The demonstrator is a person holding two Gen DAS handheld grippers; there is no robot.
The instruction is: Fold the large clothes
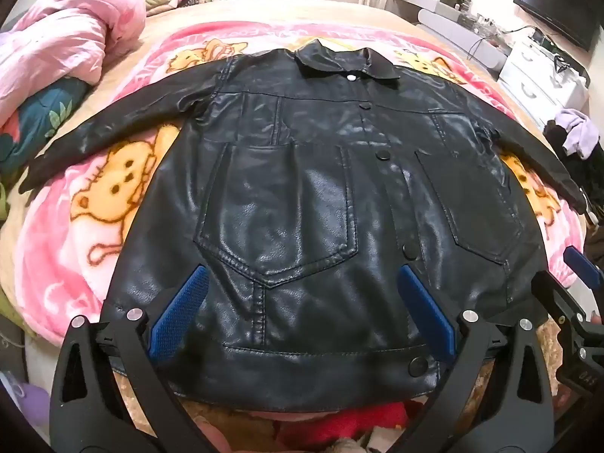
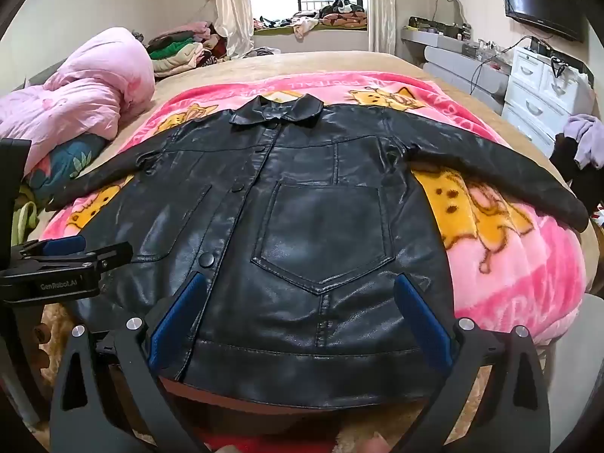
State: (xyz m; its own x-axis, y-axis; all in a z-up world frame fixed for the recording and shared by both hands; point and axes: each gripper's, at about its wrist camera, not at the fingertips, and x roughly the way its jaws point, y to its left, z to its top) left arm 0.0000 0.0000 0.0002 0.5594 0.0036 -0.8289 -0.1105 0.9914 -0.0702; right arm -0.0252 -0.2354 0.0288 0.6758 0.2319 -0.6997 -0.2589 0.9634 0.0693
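A black leather jacket (image 1: 302, 173) lies flat and front up on a pink cartoon blanket (image 1: 75, 226), buttoned, collar at the far end, both sleeves spread sideways. My left gripper (image 1: 302, 283) hovers open over the hem's left half, below a chest pocket, with its blue pads (image 1: 181, 313) wide apart and nothing pinched. In the right wrist view the jacket (image 2: 321, 226) fills the middle, and my right gripper (image 2: 302, 287) is open above the hem's right half. The left gripper (image 2: 68, 253) shows at that view's left edge. The right gripper's finger (image 1: 577, 275) shows at the left view's right edge.
The blanket (image 2: 509, 264) covers a bed. A bundled pink quilt (image 2: 87, 87) lies at the left. Folded clothes (image 2: 177, 49) pile up at the far left. White drawers (image 2: 540, 87) and a wall television (image 2: 543, 0) stand at the right, with purple clothing (image 2: 585, 139) nearby.
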